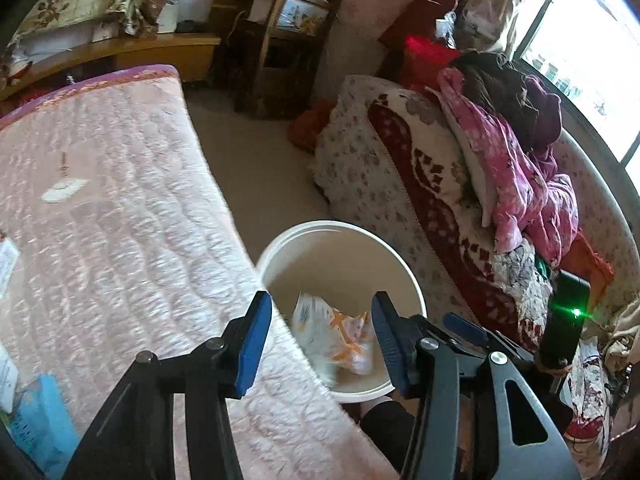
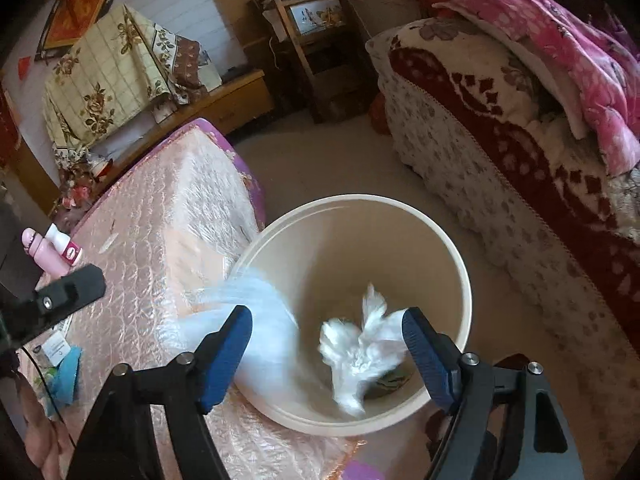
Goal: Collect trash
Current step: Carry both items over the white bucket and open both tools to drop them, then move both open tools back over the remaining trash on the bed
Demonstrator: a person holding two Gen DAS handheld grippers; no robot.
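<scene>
A pink quilted mattress [image 1: 120,220] fills the left side of the scene, its near edge running just beside a cream bucket [image 2: 460,264] that stands on the floor. To the right, well apart from the mattress, a sofa under a flowered cover [image 1: 360,168] carries a heap of pink bedding [image 1: 516,176].

The bucket sits between mattress and sofa. In the left wrist view an orange-and-white wrapper [image 1: 336,336] lies inside it, blurred. In the right wrist view a white crumpled tissue [image 2: 360,352] shows in the bucket's mouth, smeared by motion, so whether it rests on the bottom or is in the air is hard to say; something dark lies under it.

The left gripper [image 1: 322,340] is held over the bucket's near rim with its blue pads spread wide and nothing between them. The right gripper [image 2: 328,354] is likewise above the bucket, fingers wide apart, the tissue showing between them without touching either pad.

On the mattress's near left lie a blue packet [image 1: 36,420] and, further off, a pink bottle [image 2: 44,254].
</scene>
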